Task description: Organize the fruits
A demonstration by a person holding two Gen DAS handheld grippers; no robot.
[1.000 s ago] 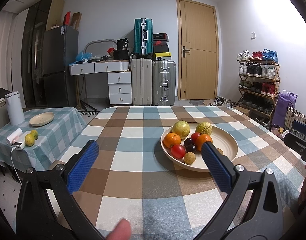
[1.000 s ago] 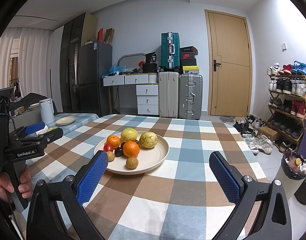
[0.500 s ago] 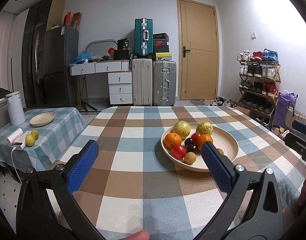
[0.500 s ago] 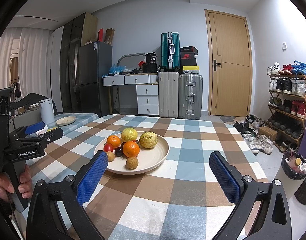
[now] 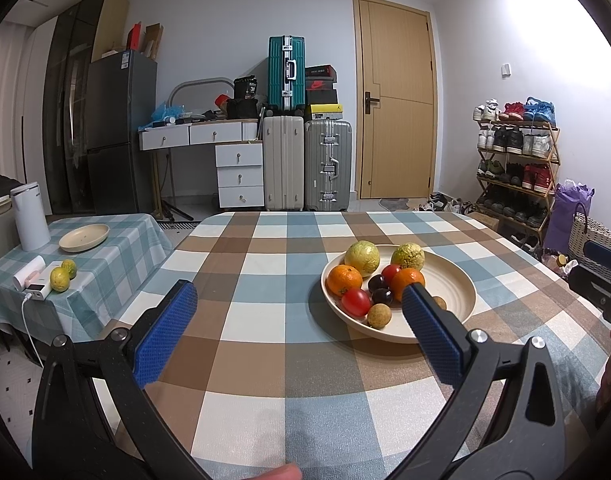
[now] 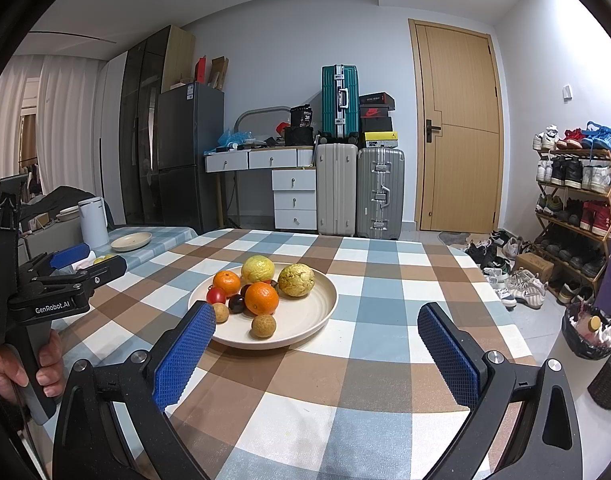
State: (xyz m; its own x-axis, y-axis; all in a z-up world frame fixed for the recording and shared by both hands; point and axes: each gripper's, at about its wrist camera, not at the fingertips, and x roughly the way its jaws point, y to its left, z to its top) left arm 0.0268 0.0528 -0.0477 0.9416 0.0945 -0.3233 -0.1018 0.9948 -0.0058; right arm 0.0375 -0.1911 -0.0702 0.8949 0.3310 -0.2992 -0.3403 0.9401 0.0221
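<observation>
on the checked table (image 5: 265,340), fruit fills a plate (image 5: 453,280).

Readable on the side of the left claw (image 6: 71,266), at the left edge of the right wrist view: "GenRobot.AI" in white letters. Behind the teal suitcase (image 6: 339,100), on the red shoebox (image 6: 375,113) beside it, a white Nike swoosh; on the yellow box (image 6: 379,136) below, a small jumping-figure logo. Left of the suitcase, on a black bag (image 6: 303,116), the white number "36"; smaller print elsewhere too blurred to read.
</observation>
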